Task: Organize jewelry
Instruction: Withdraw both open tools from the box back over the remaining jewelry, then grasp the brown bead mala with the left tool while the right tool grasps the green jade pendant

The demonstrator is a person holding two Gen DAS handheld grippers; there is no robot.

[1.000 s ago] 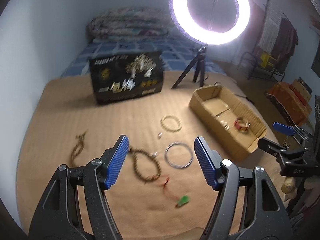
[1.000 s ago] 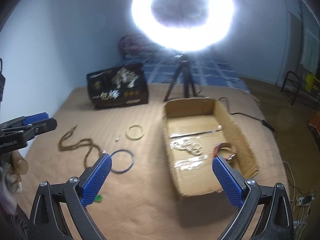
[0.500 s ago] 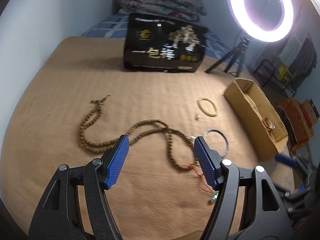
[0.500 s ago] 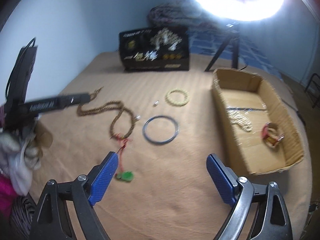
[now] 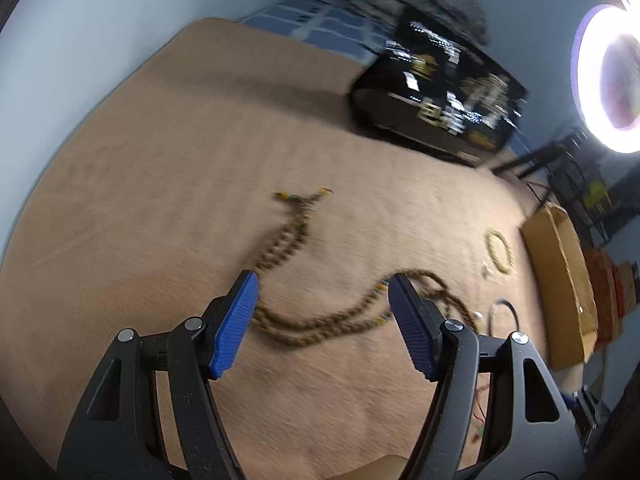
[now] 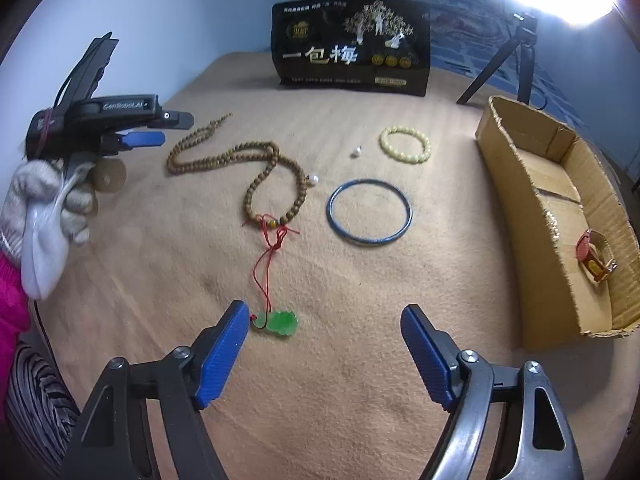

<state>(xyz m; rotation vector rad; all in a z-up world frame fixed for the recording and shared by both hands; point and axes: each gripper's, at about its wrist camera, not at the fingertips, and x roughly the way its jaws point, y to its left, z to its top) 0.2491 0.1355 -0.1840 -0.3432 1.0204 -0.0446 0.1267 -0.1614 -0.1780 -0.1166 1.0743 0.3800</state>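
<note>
A long brown bead necklace [image 6: 240,160] lies on the tan blanket; it also shows in the left wrist view [image 5: 316,324], right in front of my open, empty left gripper [image 5: 322,320]. The left gripper also shows in the right wrist view [image 6: 156,130], above the necklace's left end. A green jade pendant [image 6: 276,322] on a red cord lies beside the left finger of my open, empty right gripper [image 6: 324,350]. A dark bangle [image 6: 369,212], a pale yellow bead bracelet [image 6: 405,145] and two small pearls [image 6: 313,179] lie further out.
A cardboard box [image 6: 520,208] at the right holds a red-strapped watch [image 6: 594,258] and a light chain. A black printed box [image 6: 350,50] stands at the back. A ring light on a tripod [image 6: 520,52] stands behind. Bedding lies beyond.
The left gripper has swung left and lower over the brown necklace. The right gripper has moved down and left toward the green pendant. Both have stayed open.
</note>
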